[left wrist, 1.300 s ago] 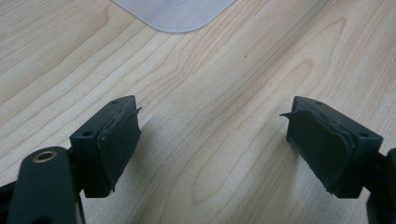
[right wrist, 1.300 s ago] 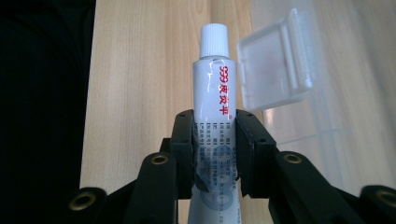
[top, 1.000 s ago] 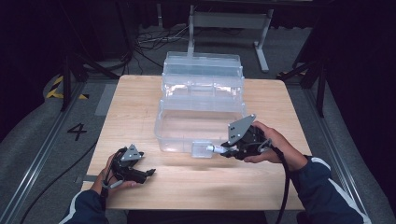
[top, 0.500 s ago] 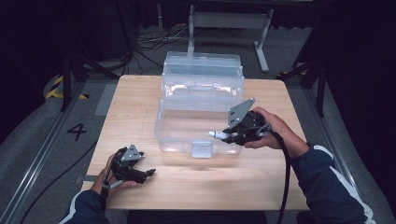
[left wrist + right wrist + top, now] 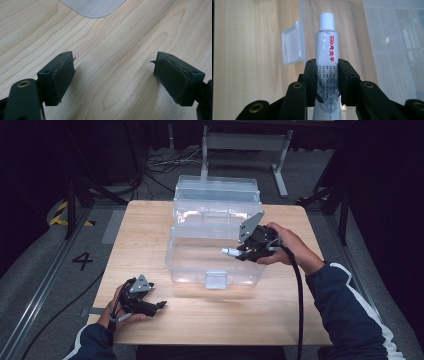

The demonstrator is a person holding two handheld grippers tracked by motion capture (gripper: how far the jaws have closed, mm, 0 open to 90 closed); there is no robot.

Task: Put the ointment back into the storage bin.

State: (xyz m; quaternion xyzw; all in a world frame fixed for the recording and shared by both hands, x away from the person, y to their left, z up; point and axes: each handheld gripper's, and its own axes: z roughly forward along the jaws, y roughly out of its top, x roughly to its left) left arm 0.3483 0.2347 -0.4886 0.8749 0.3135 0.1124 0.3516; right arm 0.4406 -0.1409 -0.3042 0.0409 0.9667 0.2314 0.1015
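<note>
Right gripper view, tube [image 5: 326,50] clamped between fingers [image 5: 310,80]

Red "999" with Chinese characters on the white tube [image 5: 327,50]; "4" on the floor [image 5: 82,261].

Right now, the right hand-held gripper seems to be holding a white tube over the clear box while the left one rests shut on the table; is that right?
Not quite: the left hand-held gripper is open, as the left gripper view shows. The right hand-held gripper does hold the white tube over the clear box.
</note>
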